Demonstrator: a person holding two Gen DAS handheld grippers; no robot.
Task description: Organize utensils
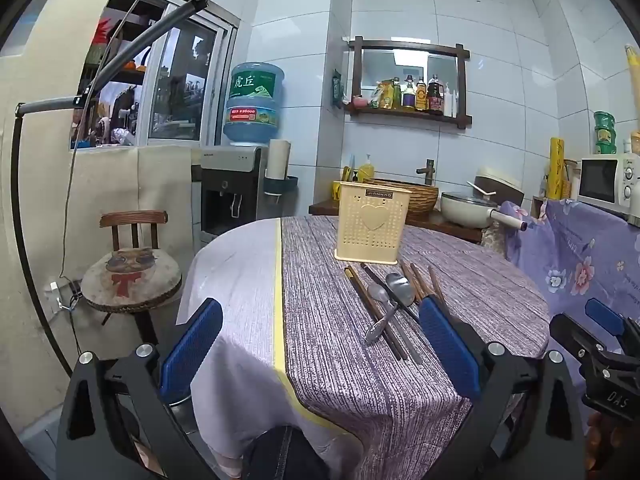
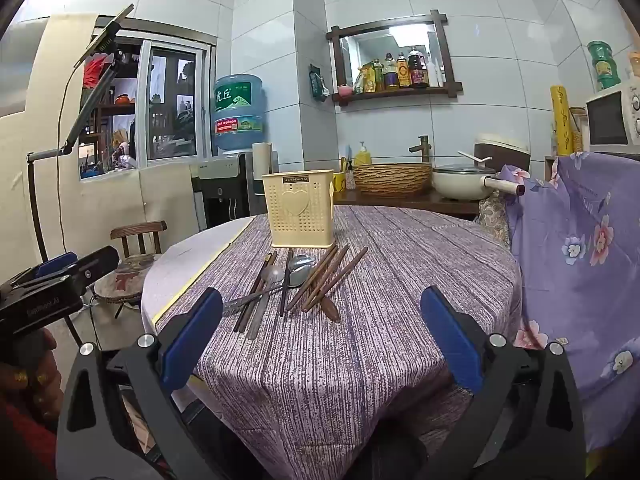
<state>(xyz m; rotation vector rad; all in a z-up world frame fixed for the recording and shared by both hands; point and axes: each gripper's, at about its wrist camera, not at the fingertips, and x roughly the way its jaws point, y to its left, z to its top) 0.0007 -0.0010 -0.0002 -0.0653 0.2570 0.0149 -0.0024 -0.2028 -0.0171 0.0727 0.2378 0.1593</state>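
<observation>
- Left wrist view shows nothing sorted yet: the pale yellow perforated plastic utensil holder (image 1: 373, 226) stands upright at the far side of the round surface covered in a purple striped cloth (image 1: 360, 360), and as far as I can see nothing pokes out of its top, though its inside is hidden.
- Just in front of it lies the loose pile: dark wooden chopsticks (image 1: 376, 312), two metal spoons (image 1: 394, 294) and more brown chopsticks (image 2: 326, 280), crossing one another.
- Left tool (image 1: 320, 356) has its blue pads spread wide and carries nothing; right tool (image 2: 322, 340) is equally wide and empty. Both hover short of the pile.
- Whole job remains: each piece has to go into the holder.
- Overlapping handles look the likeliest snag; a wooden chair (image 1: 134, 268) and a cream saucepan (image 1: 472, 210) sit well clear.
</observation>
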